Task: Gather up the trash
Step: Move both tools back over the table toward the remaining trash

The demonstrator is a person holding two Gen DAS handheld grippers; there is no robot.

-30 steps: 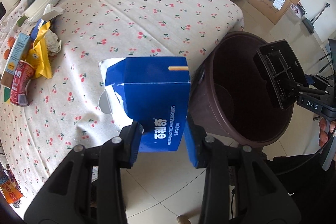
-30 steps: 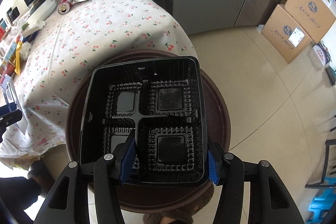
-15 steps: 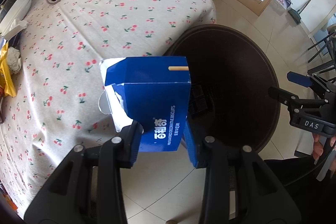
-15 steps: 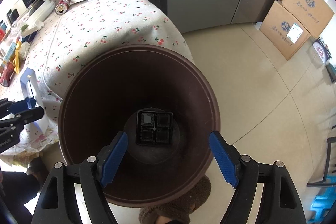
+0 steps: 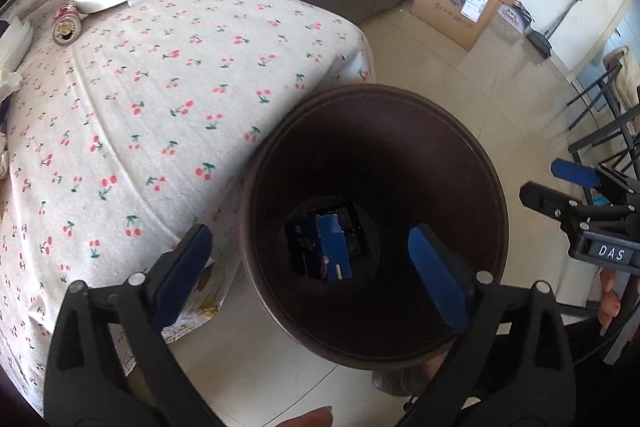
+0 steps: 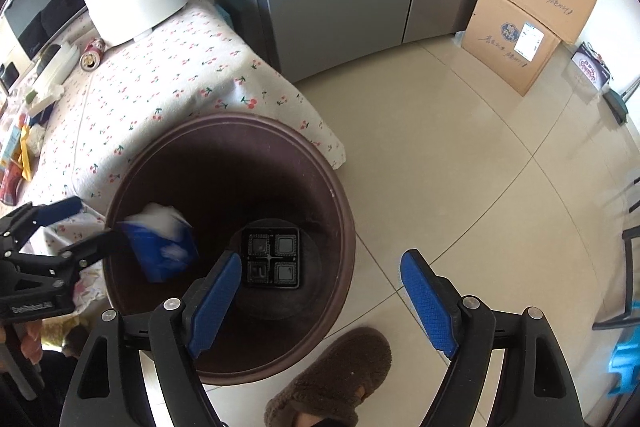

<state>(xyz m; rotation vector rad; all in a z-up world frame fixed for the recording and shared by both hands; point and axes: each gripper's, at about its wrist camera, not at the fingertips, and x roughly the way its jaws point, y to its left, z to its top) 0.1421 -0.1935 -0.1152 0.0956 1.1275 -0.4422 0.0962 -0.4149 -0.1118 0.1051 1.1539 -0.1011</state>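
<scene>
Blue box: cardboard, glossy blue with white inner faces, blurred in the right wrist view, inside the bin's mouth near its left wall and free of both grippers. In the left wrist view it shows blue at the bottom of the bin, on top of the black tray; the two views disagree on how deep it is.

Black tray: thin plastic, four square compartments, flat on the bin's floor, roughly centred.

Bin: round, dark brown, deep, standing on the tile floor right against the table's corner.

Left gripper: above the bin's mouth, blue pads wide apart after just opening, nothing between them.

Right gripper: over the near rim of the bin, its jaws wide apart and holding nothing.

Table: beside the bin, covered with a cherry-print cloth that hangs over the corner nearest the bin.

White pot: long-handled, at the table's far end from the bin.

Can: lying on its side, just next to the pot.

Wrappers and packets: clustered on the table's far left side, well apart from the bin.

Cardboard cartons: two, stacked, across the floor from the bin by the wall.

Brown slipper: on a person's foot, just beside the bin's near wall.
</scene>
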